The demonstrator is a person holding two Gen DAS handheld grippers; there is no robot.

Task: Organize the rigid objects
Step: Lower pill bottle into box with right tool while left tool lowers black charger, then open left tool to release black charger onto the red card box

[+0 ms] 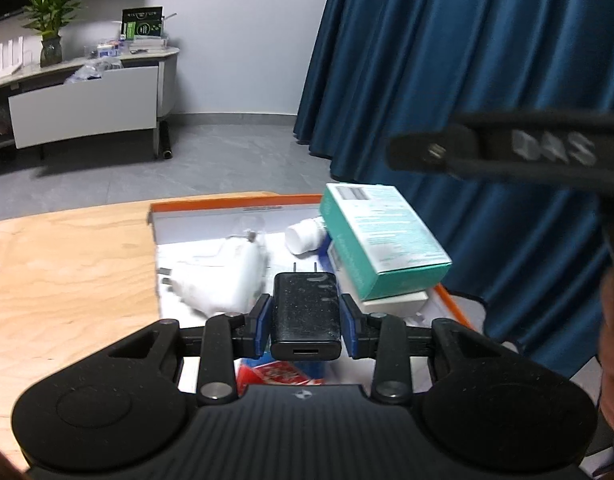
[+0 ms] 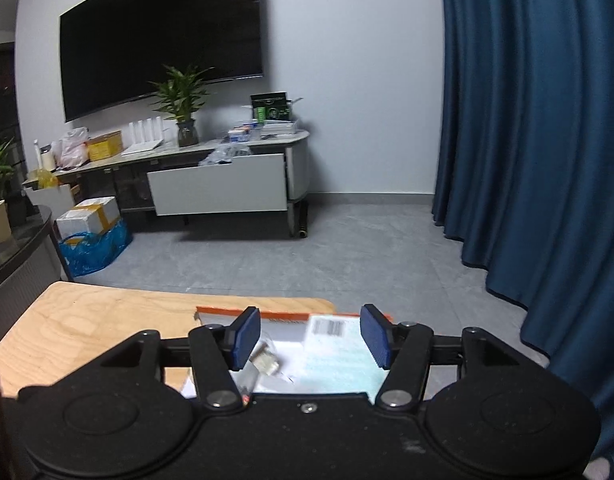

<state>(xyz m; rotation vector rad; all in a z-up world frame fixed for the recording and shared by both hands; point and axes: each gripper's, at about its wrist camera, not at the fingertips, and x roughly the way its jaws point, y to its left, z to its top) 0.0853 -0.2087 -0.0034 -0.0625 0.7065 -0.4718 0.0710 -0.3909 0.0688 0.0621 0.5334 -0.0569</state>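
My left gripper (image 1: 305, 314) is shut on a black USB charger (image 1: 305, 312), prongs pointing away, held above an orange-rimmed white box (image 1: 235, 201) on the wooden table (image 1: 67, 264). In the box lie a white power adapter (image 1: 221, 276), a white bottle (image 1: 305, 236), a teal carton (image 1: 381, 240) on a white box (image 1: 395, 303), and a red packet (image 1: 279, 374). My right gripper (image 2: 311, 338) is open and empty above the same box (image 2: 223, 312); the teal carton (image 2: 339, 356) lies below its fingers. The right gripper shows blurred at upper right in the left wrist view (image 1: 507, 148).
The box sits at the table's right end (image 2: 107, 320), next to a blue curtain (image 1: 467, 80). Grey floor (image 2: 307, 256), a TV cabinet (image 2: 219, 188) with a plant (image 2: 183, 100), and a blue bag with cartons (image 2: 93, 240) lie beyond.
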